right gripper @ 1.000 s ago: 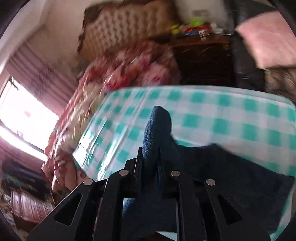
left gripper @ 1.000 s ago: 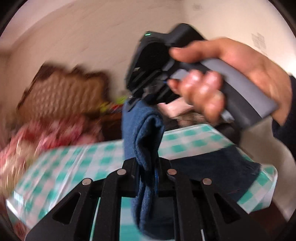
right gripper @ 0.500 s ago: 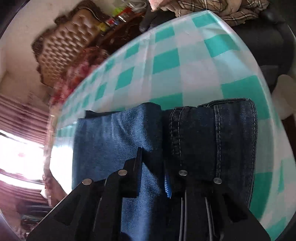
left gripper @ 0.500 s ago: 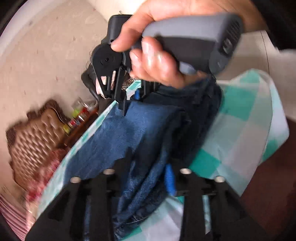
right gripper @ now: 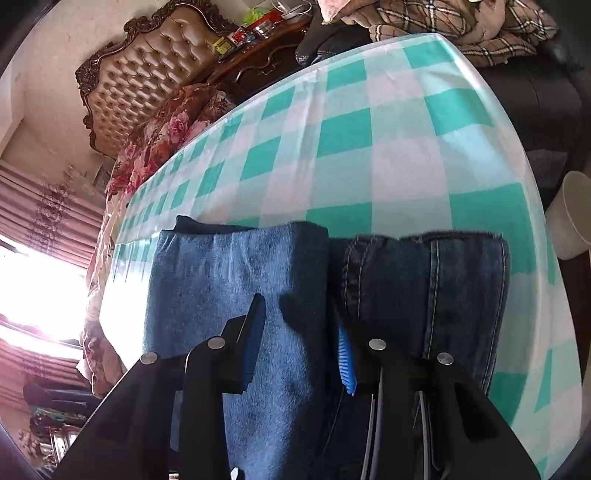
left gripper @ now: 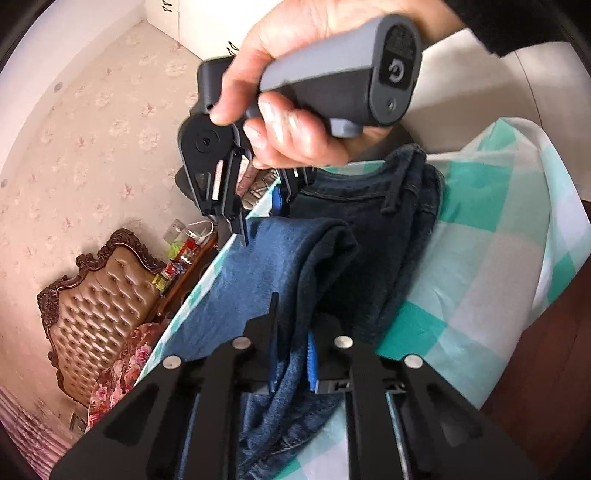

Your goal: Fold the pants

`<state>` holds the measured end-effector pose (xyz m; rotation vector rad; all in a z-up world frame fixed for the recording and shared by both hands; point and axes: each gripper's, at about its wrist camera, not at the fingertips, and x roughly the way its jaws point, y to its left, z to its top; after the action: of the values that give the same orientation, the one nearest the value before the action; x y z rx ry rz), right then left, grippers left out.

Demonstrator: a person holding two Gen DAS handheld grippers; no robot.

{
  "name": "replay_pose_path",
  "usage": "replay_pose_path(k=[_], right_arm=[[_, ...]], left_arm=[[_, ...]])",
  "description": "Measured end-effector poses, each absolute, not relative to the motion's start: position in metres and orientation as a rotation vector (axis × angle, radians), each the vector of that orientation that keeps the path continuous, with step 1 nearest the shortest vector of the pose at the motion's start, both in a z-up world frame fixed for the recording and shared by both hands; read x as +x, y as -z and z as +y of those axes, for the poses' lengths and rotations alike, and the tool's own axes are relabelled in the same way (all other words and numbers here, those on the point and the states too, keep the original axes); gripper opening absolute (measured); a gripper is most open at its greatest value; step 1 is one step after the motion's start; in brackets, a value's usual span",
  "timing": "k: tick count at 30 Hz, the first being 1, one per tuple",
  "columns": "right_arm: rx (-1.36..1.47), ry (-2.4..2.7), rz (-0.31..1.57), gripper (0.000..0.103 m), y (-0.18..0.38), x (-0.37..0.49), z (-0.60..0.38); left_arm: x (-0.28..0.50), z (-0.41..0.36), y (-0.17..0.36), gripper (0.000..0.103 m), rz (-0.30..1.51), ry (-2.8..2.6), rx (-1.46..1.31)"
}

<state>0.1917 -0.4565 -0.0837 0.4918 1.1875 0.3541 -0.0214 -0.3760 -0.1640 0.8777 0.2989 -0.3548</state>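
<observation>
Dark blue jeans point(left gripper: 280, 273) lie folded on a teal-and-white checked tablecloth point(left gripper: 491, 280), the folded-over leg part beside the waistband point(right gripper: 424, 277). My left gripper point(left gripper: 291, 350) has its fingers slightly apart around a fold of the denim. My right gripper point(right gripper: 299, 339) is open, its fingers spread over the folded leg point(right gripper: 229, 288). It also shows in the left wrist view point(left gripper: 258, 206), held by a hand above the jeans' far edge.
A tufted brown headboard point(right gripper: 147, 70) and a floral bedspread point(right gripper: 162, 136) stand beyond the table. A dark wooden side table point(right gripper: 258, 48) holds small items. Plaid clothes point(right gripper: 461, 26) lie on a dark sofa. The table edge point(left gripper: 524, 332) is near right.
The lifted leg fold has been laid down onto the jeans next to the waistband. The right gripper's fingers have spread apart and let go of the denim; the left's have loosened.
</observation>
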Motion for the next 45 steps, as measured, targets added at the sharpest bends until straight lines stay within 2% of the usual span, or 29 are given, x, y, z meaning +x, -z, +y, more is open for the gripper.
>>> replay_pose_path(k=[4, 6, 8, 11, 21, 41, 45], right_arm=[[0.457, -0.339, 1.206, 0.035, 0.08, 0.202, -0.45], [0.405, -0.326, 1.207, 0.023, 0.077, 0.204, -0.444], [0.359, -0.32, 1.201, 0.017, 0.074, 0.205, -0.438], [0.311, -0.337, 1.179, 0.015, 0.063, 0.202, -0.434], [0.345, -0.335, 1.09, 0.014, 0.022, 0.19, -0.475], [0.418, -0.277, 1.085, 0.014, 0.059, 0.171, -0.524], [0.406, -0.257, 1.063, 0.014, 0.071, 0.167, -0.526]], left_arm=[[-0.03, -0.376, 0.155, 0.011, 0.284, 0.343, 0.861], [-0.025, -0.376, 0.156, 0.011, 0.282, 0.342, 0.868], [-0.025, -0.377, 0.157, 0.01, 0.278, 0.34, 0.877], [-0.026, -0.378, 0.156, 0.01, 0.274, 0.339, 0.877], [-0.027, -0.408, 0.13, 0.01, 0.189, 0.371, 0.907], [-0.038, -0.439, 0.159, 0.011, 0.202, 0.482, 0.999], [-0.029, -0.436, 0.16, 0.019, 0.277, 0.564, 0.907]])
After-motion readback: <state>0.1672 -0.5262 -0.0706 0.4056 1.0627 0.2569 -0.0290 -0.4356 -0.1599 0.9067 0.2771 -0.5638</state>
